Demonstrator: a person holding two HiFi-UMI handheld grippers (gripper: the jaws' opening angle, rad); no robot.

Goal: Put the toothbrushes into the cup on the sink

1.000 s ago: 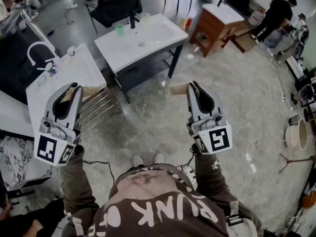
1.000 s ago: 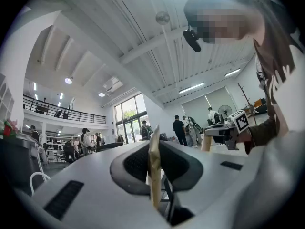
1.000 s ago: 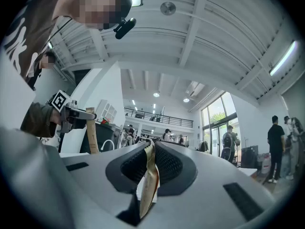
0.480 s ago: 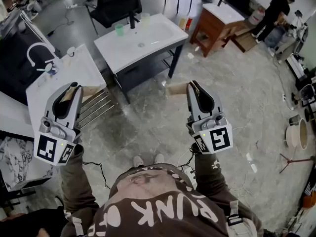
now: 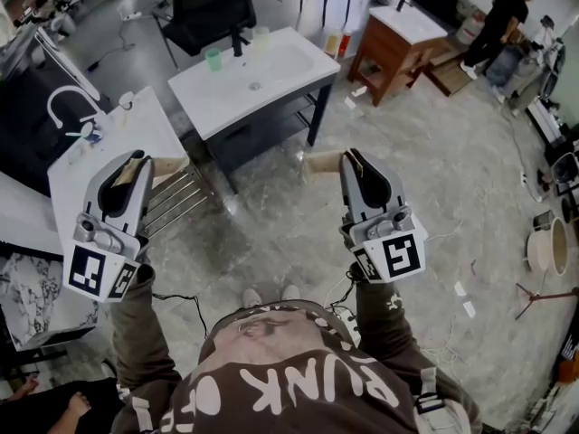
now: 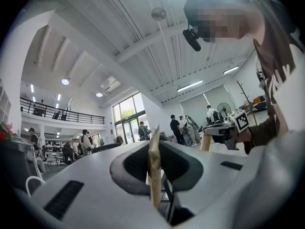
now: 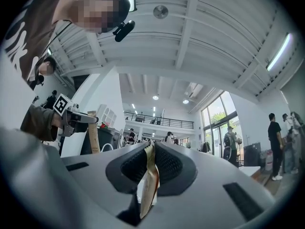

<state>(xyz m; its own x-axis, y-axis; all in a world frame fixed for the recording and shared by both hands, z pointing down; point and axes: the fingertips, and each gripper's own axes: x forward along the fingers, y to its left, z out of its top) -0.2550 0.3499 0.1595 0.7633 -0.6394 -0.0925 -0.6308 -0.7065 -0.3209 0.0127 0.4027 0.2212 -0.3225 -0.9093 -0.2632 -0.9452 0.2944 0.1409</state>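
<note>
Approach step; nothing grasped yet. My left gripper (image 5: 158,165) and right gripper (image 5: 321,163) are both fully closed and empty. The white rectangular sink (image 5: 288,61), bearing the small green plastic cup (image 5: 213,59), stands at twelve o'clock, well apart. I cannot make out the toothbrushes. Next move: walk up and locate them.

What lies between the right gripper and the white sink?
Only bare grey floor, seen in the head view; the right gripper hovers short of the sink.
</note>
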